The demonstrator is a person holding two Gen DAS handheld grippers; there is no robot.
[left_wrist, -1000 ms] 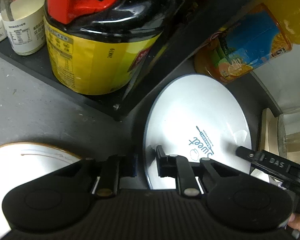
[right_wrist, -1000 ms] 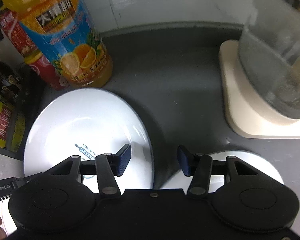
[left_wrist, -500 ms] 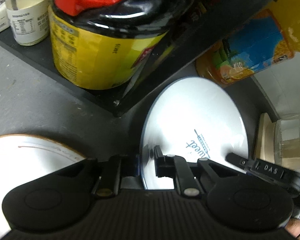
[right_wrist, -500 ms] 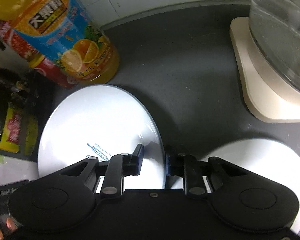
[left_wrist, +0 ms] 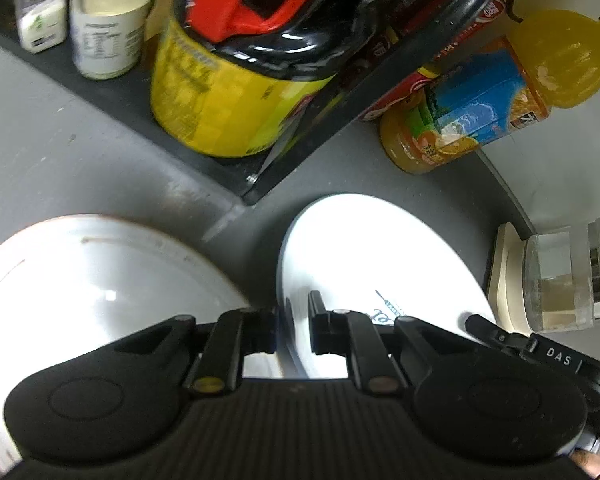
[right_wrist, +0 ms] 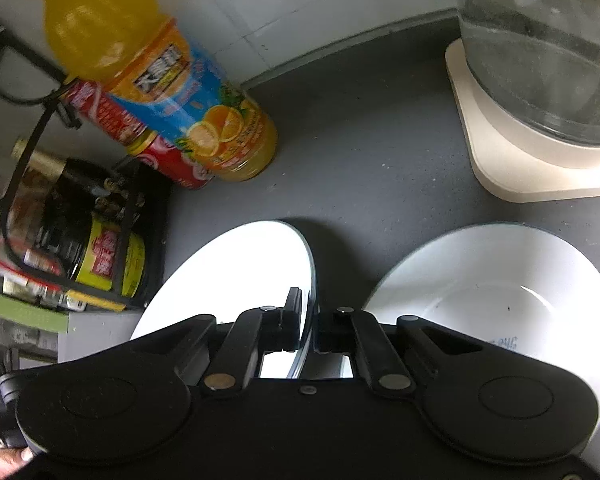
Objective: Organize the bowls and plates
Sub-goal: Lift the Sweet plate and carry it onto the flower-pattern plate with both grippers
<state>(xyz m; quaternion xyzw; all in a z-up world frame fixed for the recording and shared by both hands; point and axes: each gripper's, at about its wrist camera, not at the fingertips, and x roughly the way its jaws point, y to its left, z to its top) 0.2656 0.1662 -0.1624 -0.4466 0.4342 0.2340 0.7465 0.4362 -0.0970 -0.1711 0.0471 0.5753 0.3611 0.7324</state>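
Note:
A white plate with blue lettering (left_wrist: pixel 380 256) is gripped on two sides and held above the grey counter. My left gripper (left_wrist: pixel 293 326) is shut on its left rim. My right gripper (right_wrist: pixel 308 326) is shut on its right rim, where the plate shows as a white disc (right_wrist: pixel 236 276). A brown-rimmed white plate (left_wrist: pixel 92 280) lies to the left in the left wrist view. A white bowl (right_wrist: pixel 500 292) sits to the right in the right wrist view.
A black rack (left_wrist: pixel 236 176) holds a yellow tin (left_wrist: pixel 220 92) and bottles (left_wrist: pixel 108 28). An orange juice bottle (right_wrist: pixel 168 80) and a red can (right_wrist: pixel 156 148) stand by the wall. A glass kettle on a cream base (right_wrist: pixel 540 80) stands at the right.
My right gripper has closed on the plate's rim. Both grippers have risen with the plate, which now sits higher above the counter. The bowl and brown-rimmed plate show more fully.

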